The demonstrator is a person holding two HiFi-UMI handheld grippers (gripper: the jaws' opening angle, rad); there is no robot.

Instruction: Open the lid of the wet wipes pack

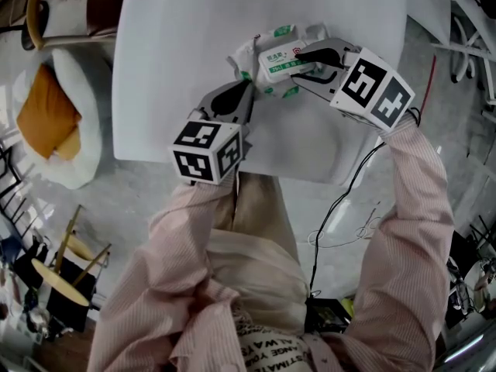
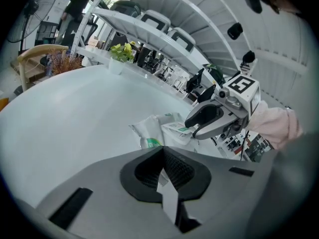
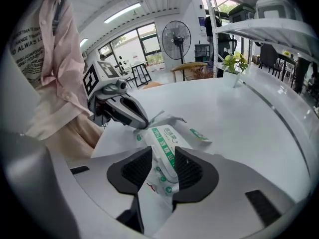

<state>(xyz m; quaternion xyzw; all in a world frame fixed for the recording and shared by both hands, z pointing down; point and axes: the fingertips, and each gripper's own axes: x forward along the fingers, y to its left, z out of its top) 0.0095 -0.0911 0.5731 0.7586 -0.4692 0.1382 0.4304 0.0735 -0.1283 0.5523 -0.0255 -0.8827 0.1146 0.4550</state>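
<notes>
A white and green wet wipes pack point(image 1: 277, 56) lies near the front edge of the white table point(image 1: 178, 68). My left gripper point(image 1: 245, 88) comes from the lower left and is shut on the pack's crinkled film edge; in the left gripper view a thin white strip of film point(image 2: 167, 190) is pinched between the jaws point(image 2: 163, 158). My right gripper point(image 1: 301, 64) reaches in from the right. Its pads sit either side of the pack's labelled lid end point(image 3: 167, 143) and press on it. From the left gripper view, the right gripper point(image 2: 199, 123) rests on the pack point(image 2: 154, 128).
A round chair with an orange cushion point(image 1: 46, 115) stands left of the table. A black cable point(image 1: 341, 200) hangs from the right gripper. At the table's far edge are a potted plant point(image 2: 122, 51) and white shelving point(image 2: 164, 24). A fan point(image 3: 176, 36) stands beyond.
</notes>
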